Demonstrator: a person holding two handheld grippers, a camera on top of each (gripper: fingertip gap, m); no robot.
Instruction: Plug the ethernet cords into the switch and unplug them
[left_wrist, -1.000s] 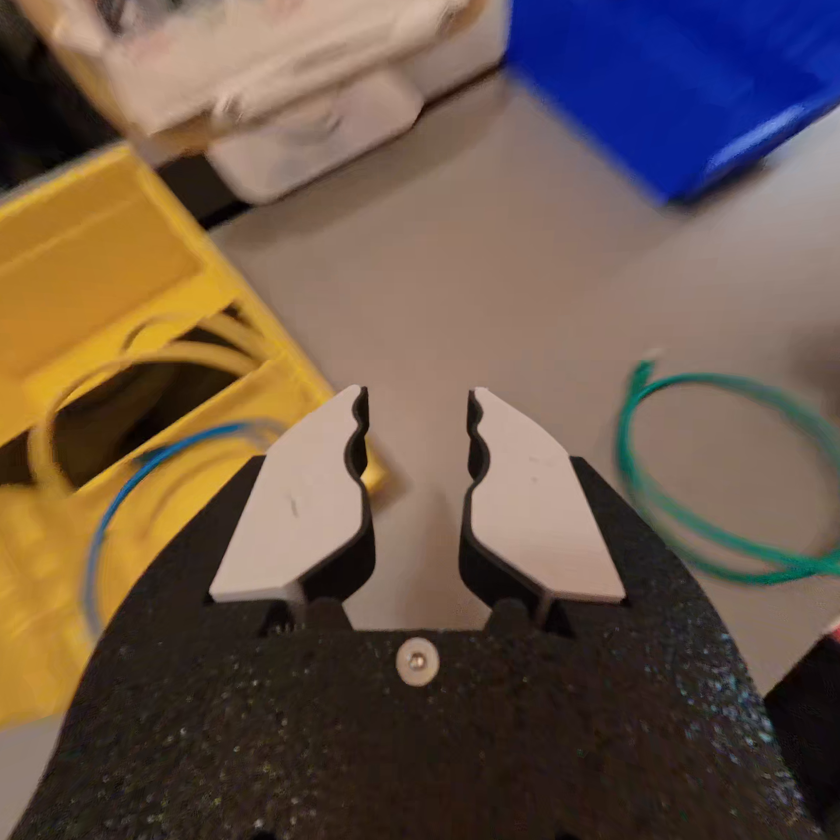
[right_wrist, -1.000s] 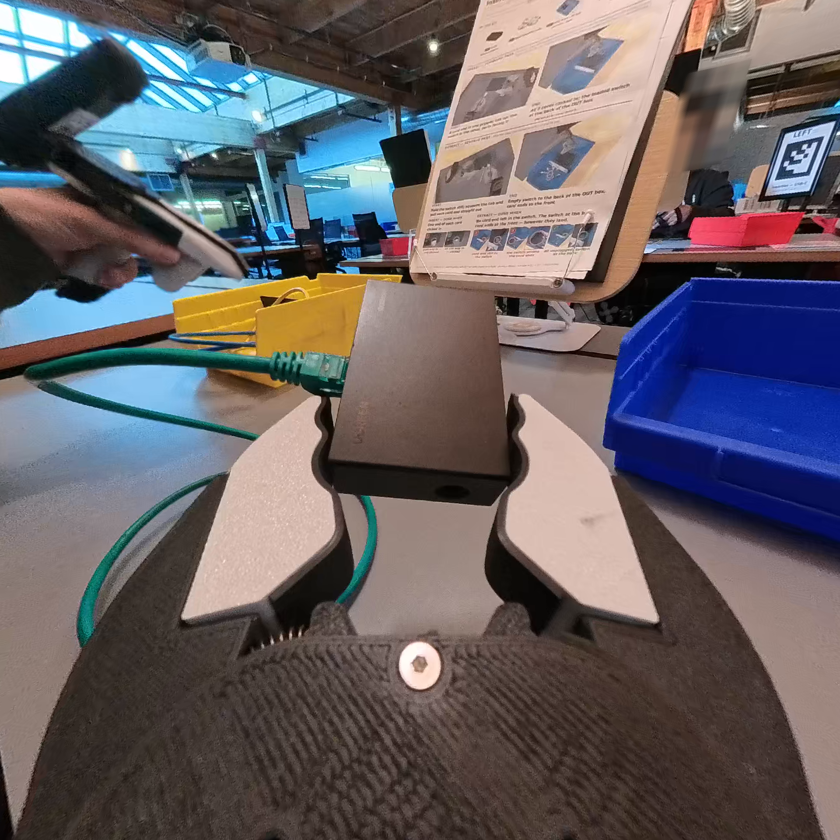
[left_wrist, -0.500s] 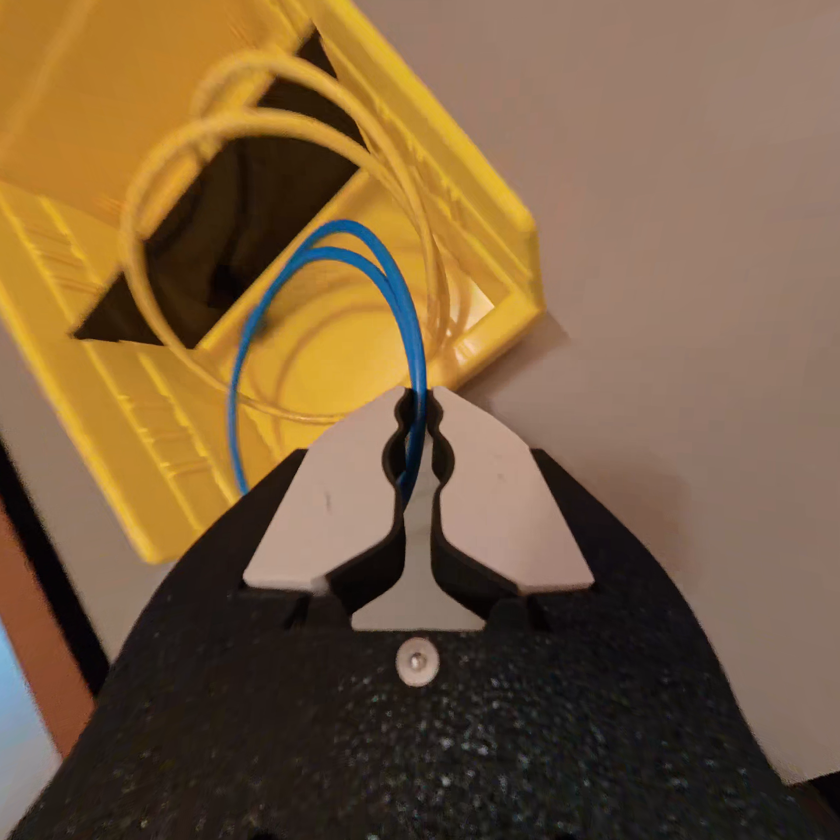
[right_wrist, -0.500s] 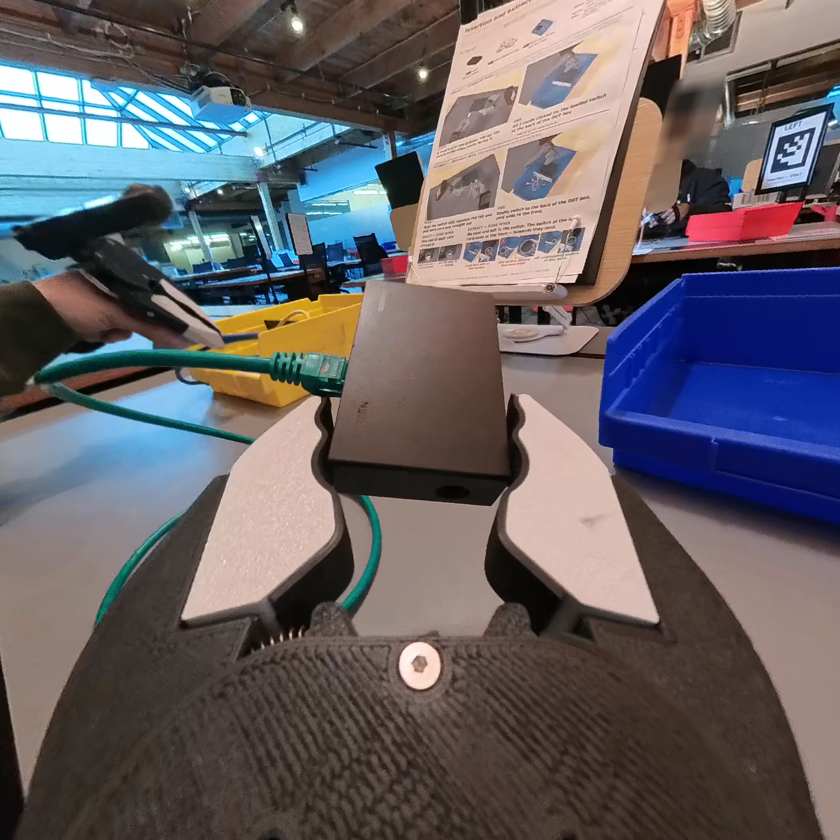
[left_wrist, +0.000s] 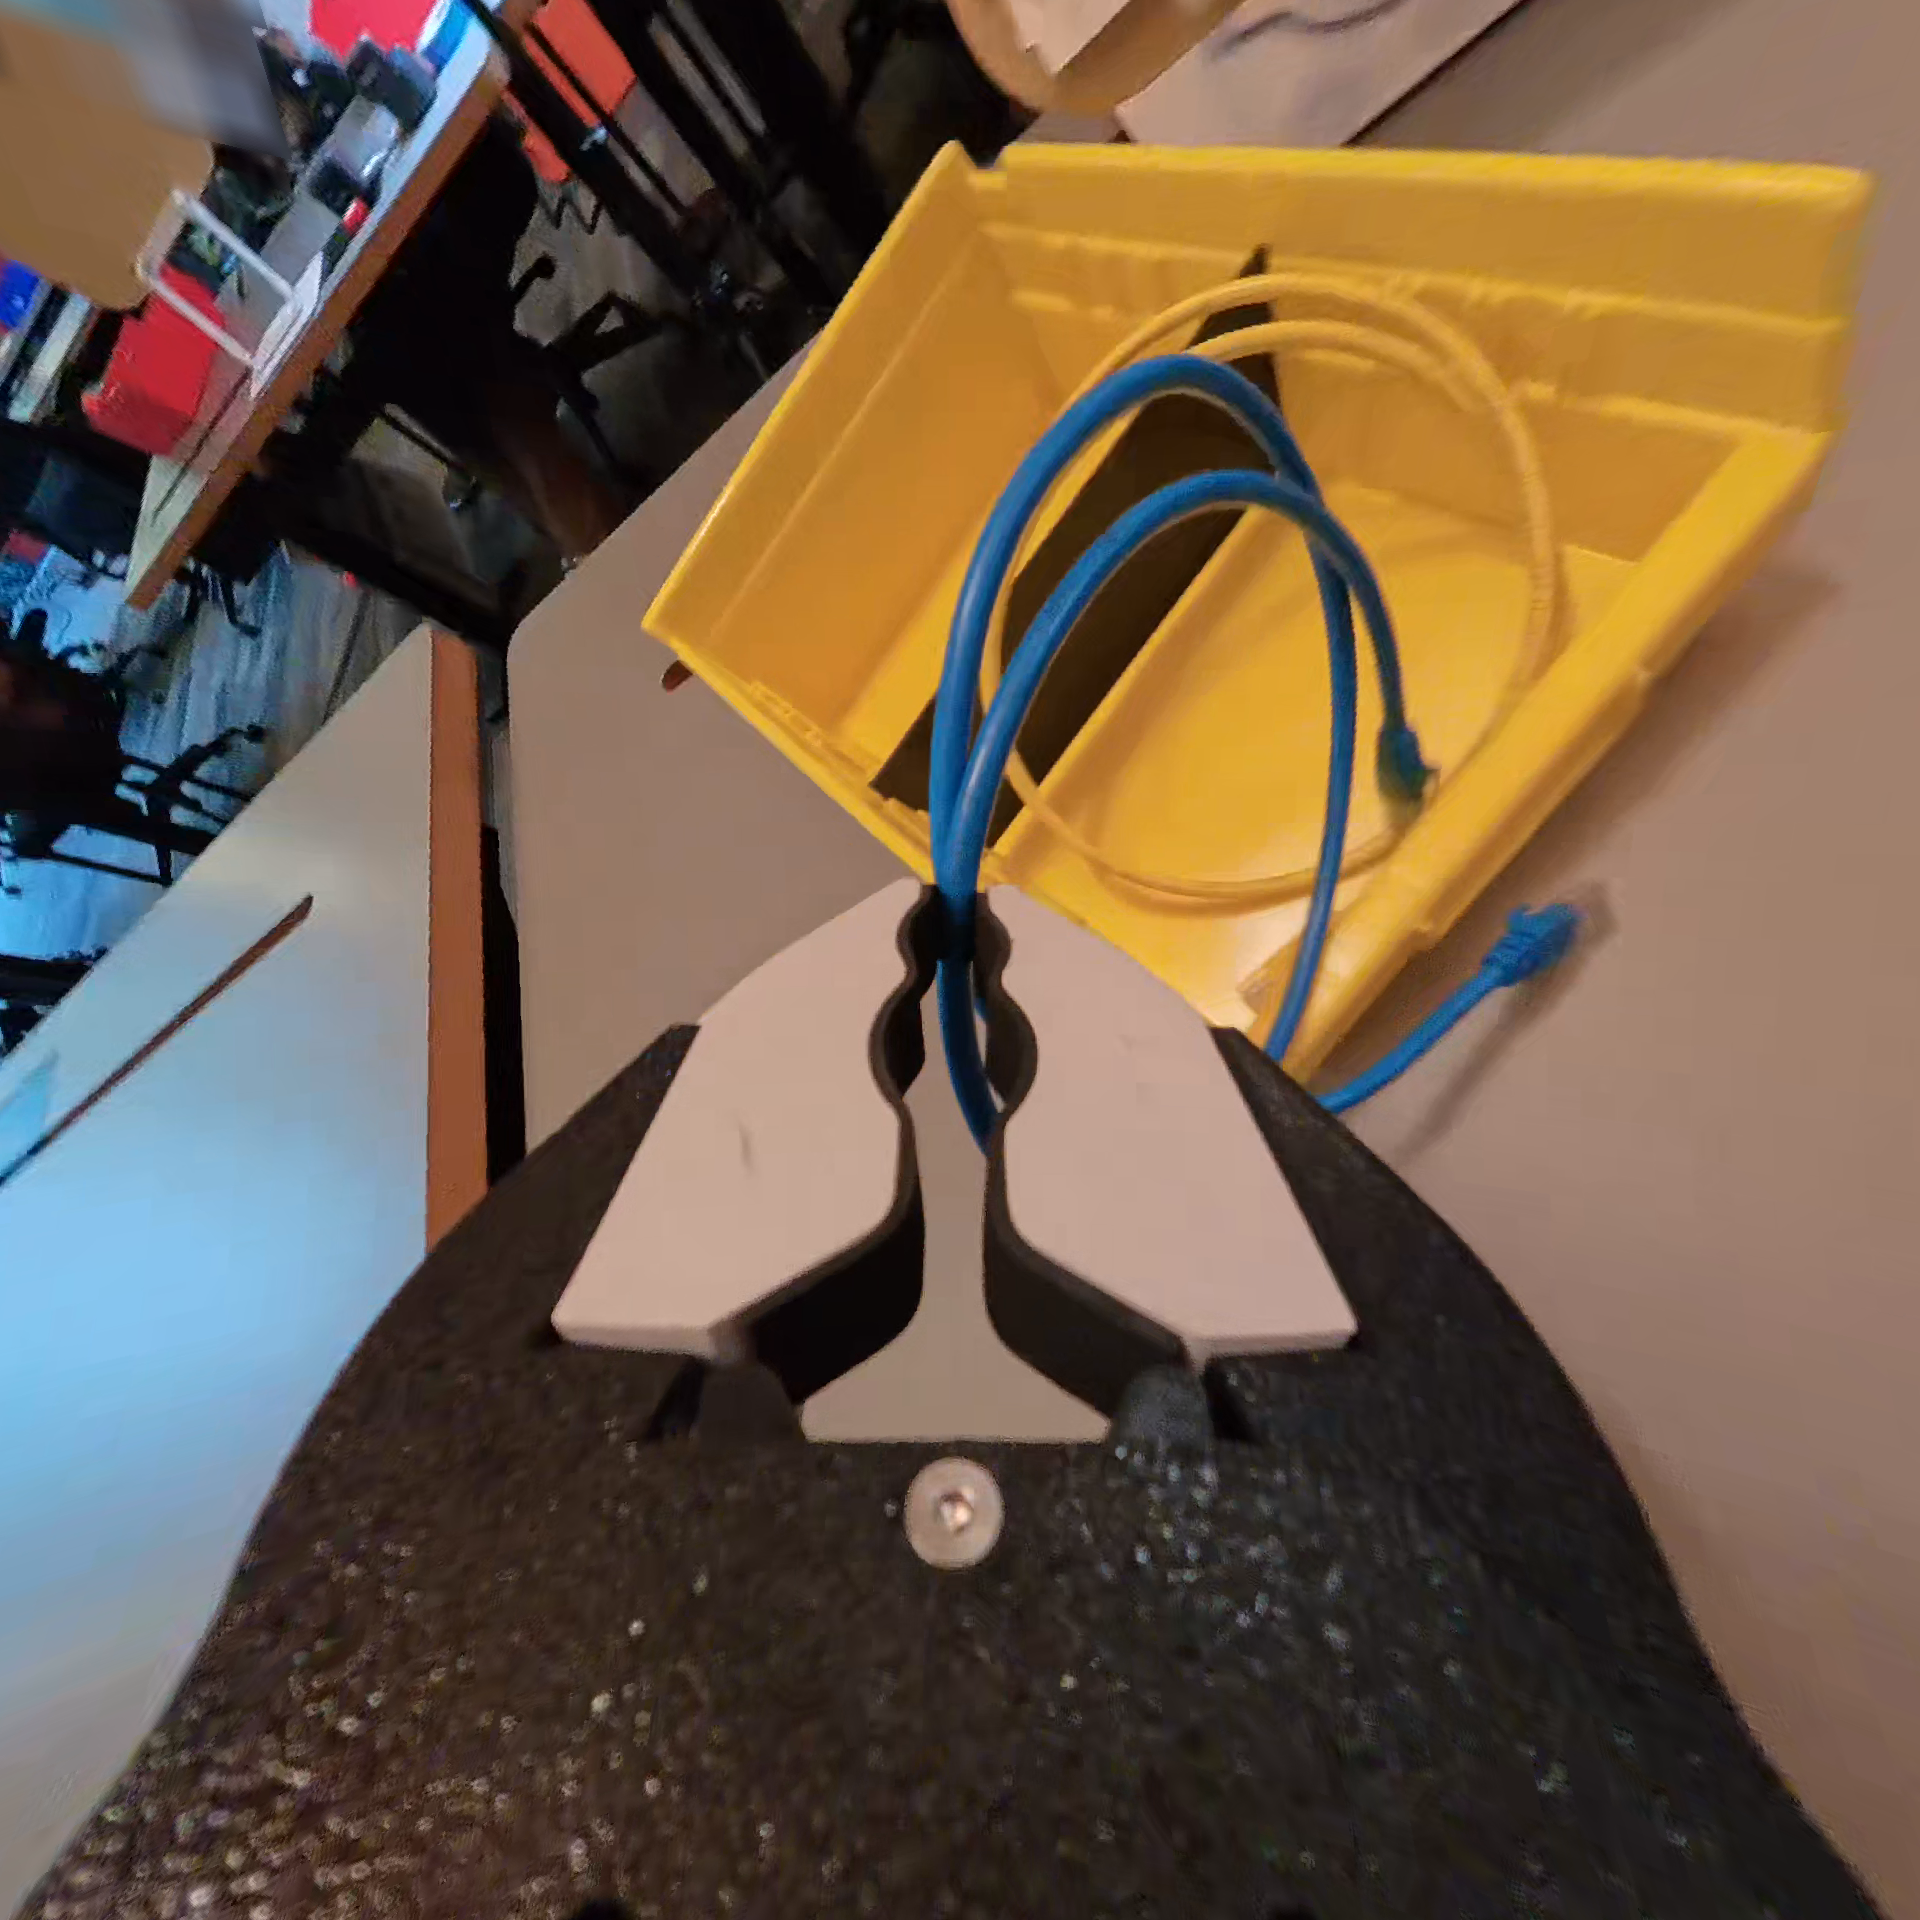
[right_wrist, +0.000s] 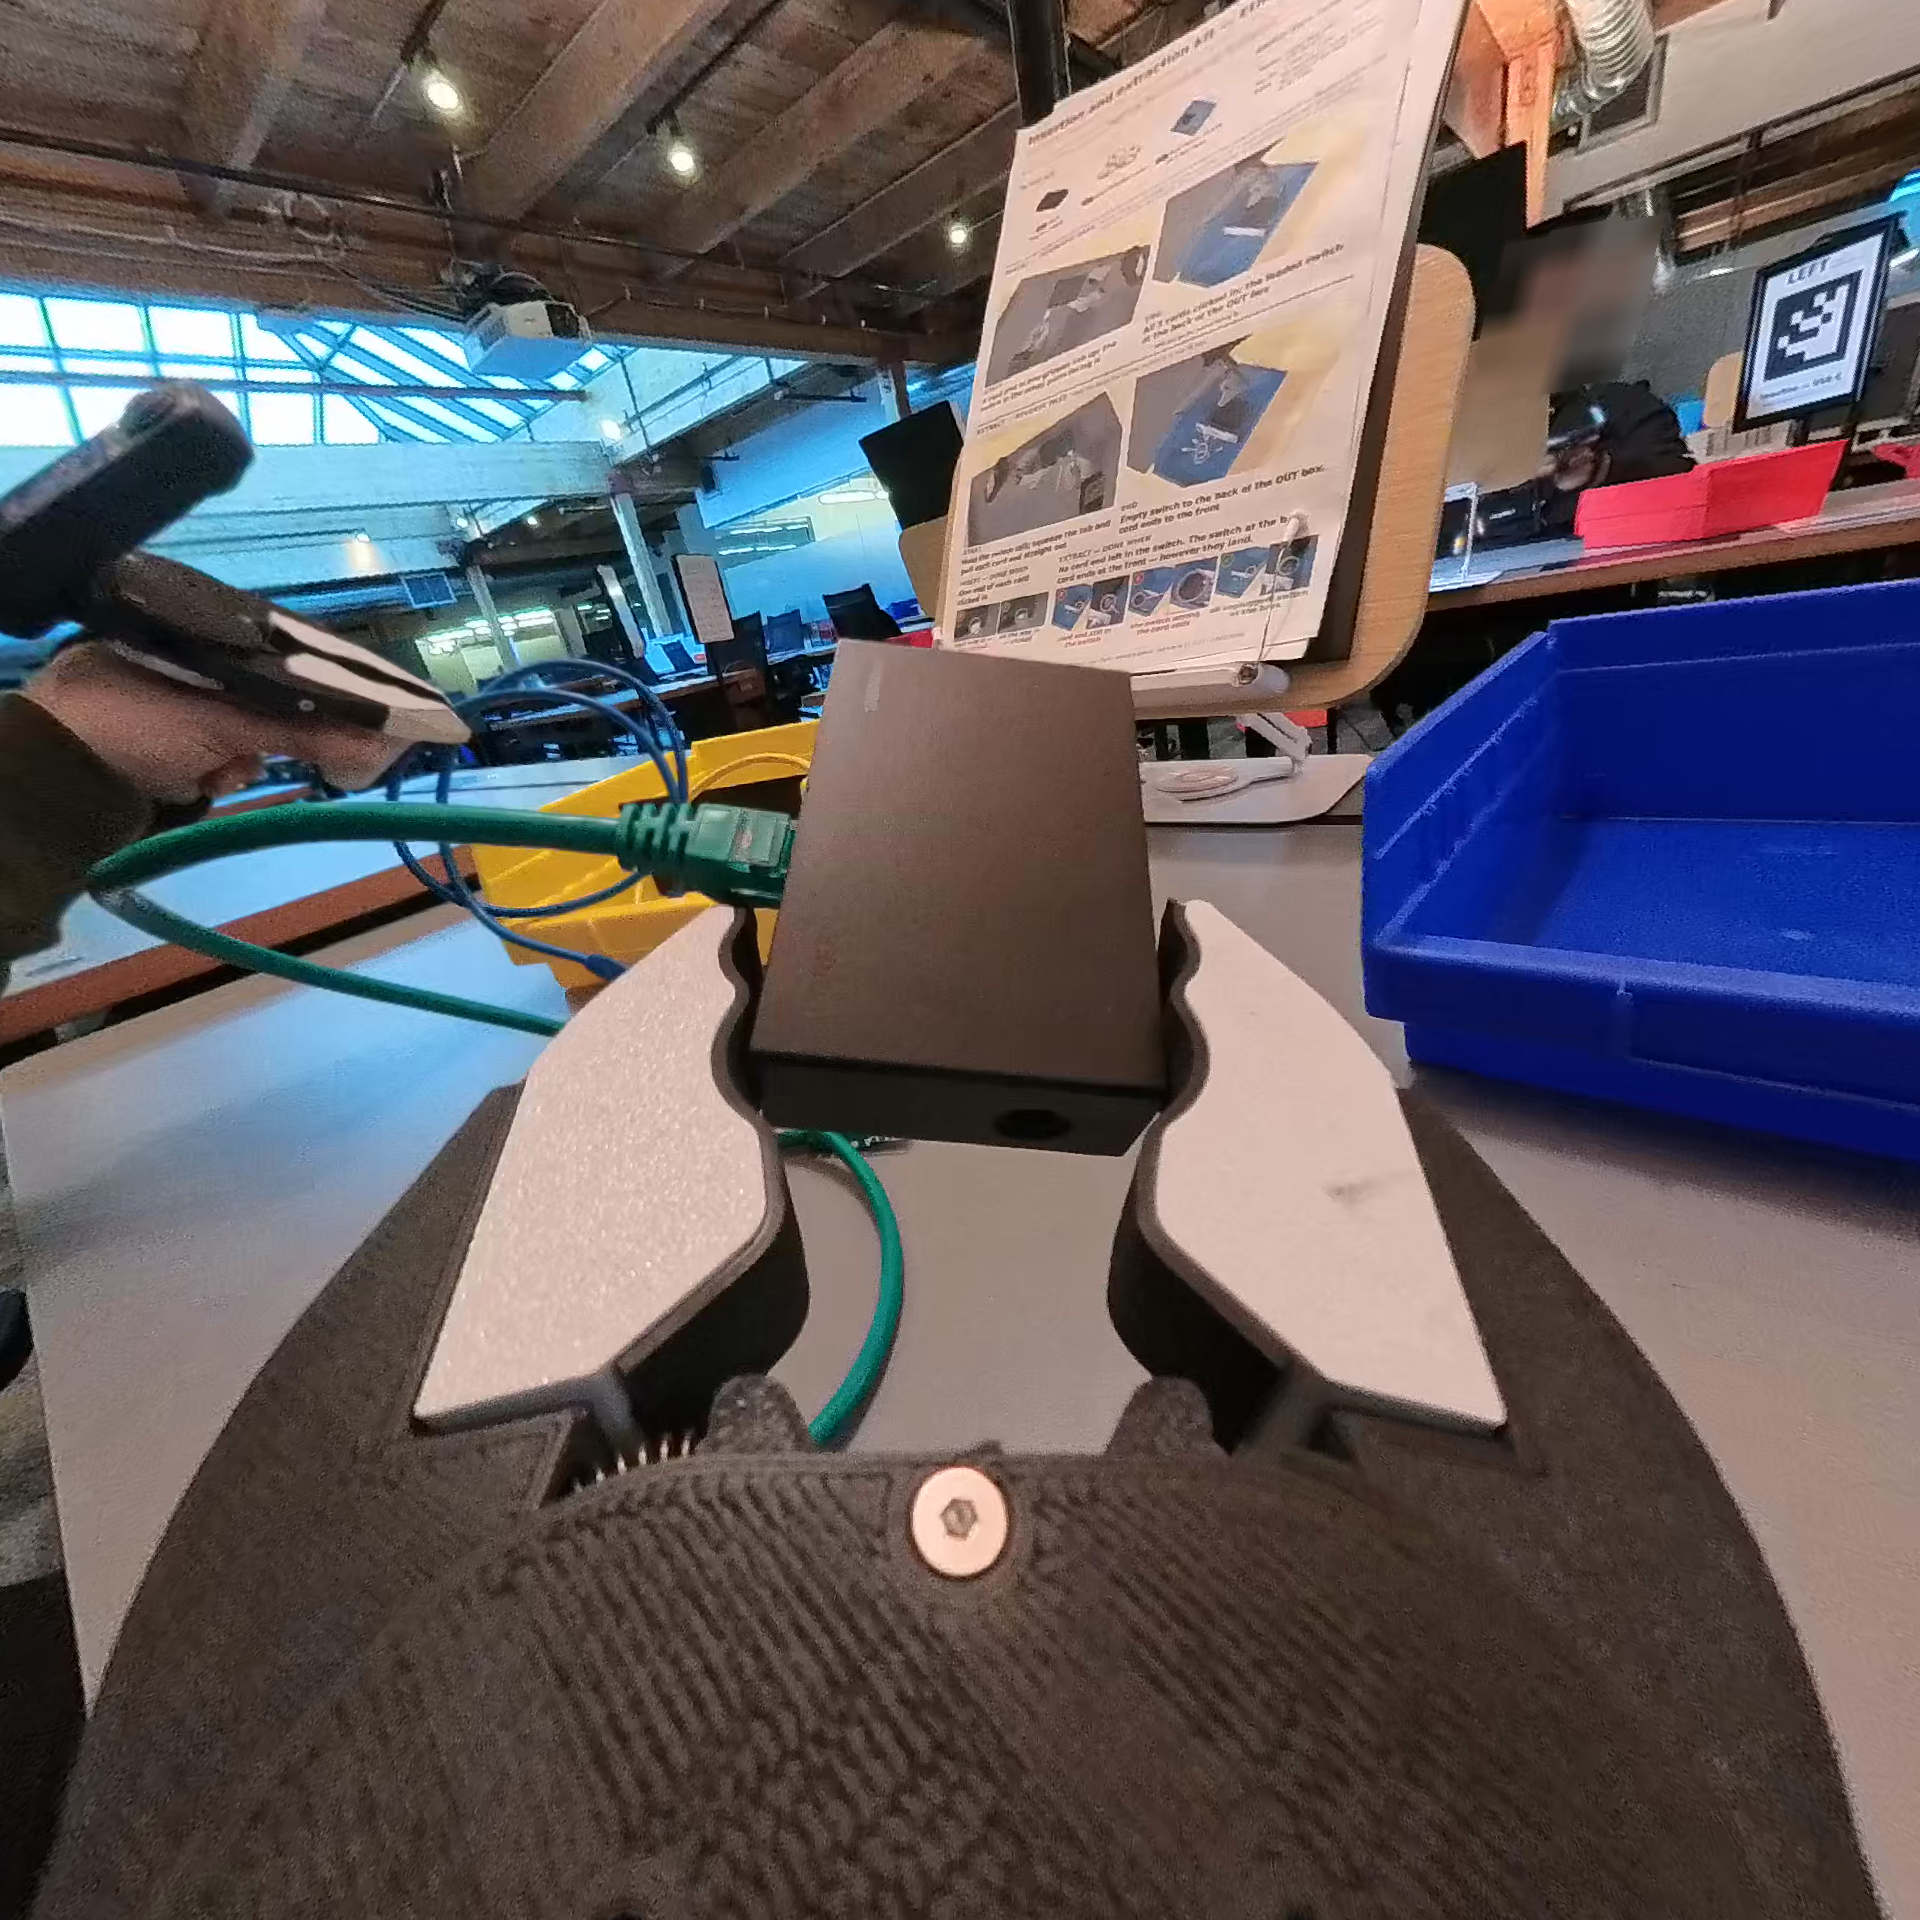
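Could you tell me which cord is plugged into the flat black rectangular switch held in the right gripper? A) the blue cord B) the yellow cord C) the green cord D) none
C: the green ethernet cord has its connector seated in the side of the flat black rectangular switch, which the right gripper clamps.

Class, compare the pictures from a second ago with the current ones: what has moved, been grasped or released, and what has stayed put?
The left tool, open over the table a second ago, closed on the blue cord in the yellow bin and has lifted its loops up out of it. Unchanged: the right tool grips the black switch, the green cord stays plugged in, and the yellow cord remains in the bin.
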